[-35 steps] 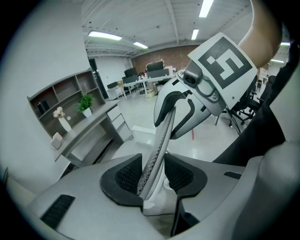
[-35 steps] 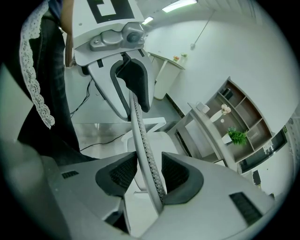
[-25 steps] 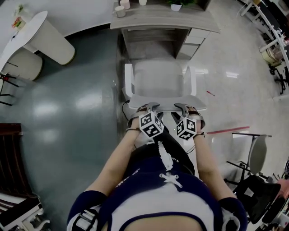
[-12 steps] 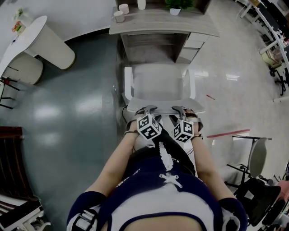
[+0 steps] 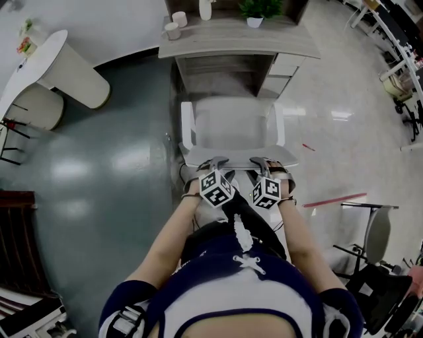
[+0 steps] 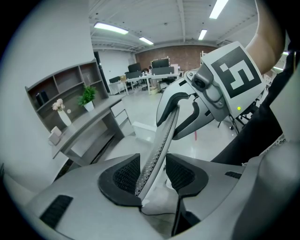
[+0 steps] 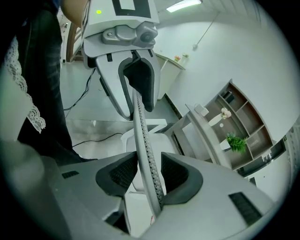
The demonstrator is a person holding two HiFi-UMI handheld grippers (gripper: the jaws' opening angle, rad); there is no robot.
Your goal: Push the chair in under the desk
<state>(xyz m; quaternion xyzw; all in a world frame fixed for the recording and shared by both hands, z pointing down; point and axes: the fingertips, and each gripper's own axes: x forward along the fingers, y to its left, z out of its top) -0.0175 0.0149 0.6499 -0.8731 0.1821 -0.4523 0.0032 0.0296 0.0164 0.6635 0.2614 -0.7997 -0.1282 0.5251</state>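
A white office chair point(image 5: 234, 125) stands facing the grey desk point(image 5: 238, 45), its seat front close to the desk's opening. Both grippers sit on the top edge of the backrest point(image 5: 239, 160), side by side. My left gripper point(image 5: 213, 161) straddles the mesh backrest point(image 6: 164, 136); in the left gripper view point(image 6: 152, 171) the edge leans on one pad with a gap to the other. My right gripper point(image 5: 262, 161) straddles the same backrest point(image 7: 140, 136); in the right gripper view point(image 7: 143, 171) a gap shows beside the edge. Both are open. The desk point(image 6: 89, 122) lies ahead.
A drawer unit point(image 5: 284, 66) fills the desk's right side beside the knee space. Cups point(image 5: 173, 28) and a potted plant point(image 5: 255, 8) stand on the desktop. A round white table point(image 5: 39, 59) is at the left, a black chair point(image 5: 370, 231) at the right.
The chair and both grippers have moved forward toward the desk, and the gap between seat and desk has shrunk a little. Both grippers keep their place on the backrest.
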